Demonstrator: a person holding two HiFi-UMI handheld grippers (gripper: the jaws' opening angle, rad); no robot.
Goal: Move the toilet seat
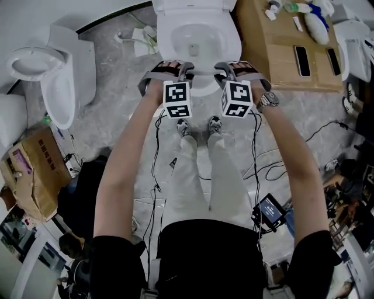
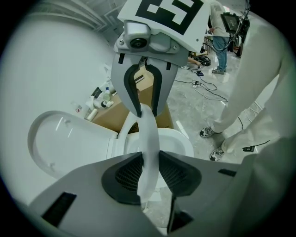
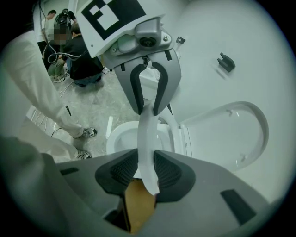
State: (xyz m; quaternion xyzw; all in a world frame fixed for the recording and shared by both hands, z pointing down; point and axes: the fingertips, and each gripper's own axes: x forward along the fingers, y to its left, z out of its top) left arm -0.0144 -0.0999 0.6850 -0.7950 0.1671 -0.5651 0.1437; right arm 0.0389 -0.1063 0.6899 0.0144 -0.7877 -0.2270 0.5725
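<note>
While left tongs (image 2: 149, 169), right tongs (image 3: 147, 169) clamp toilet seat (image 2: 149, 134), cubes (image 1: 177, 99) mask contact.

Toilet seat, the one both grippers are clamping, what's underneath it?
Below the toilet seat, clamped by the left gripper and right gripper, sits the open white bowl. The rim directly beneath the grippers is covered by them.

Head view: toilet seat (image 1: 166, 40) front rim hidden under left tool (image 1: 173, 72) & right tool (image 1: 236, 70); tool tips covered too. Tank (image 1: 193, 4) cut off at top edge. Bits on cardboard box (image 1: 263, 55) too small to ID.
</note>
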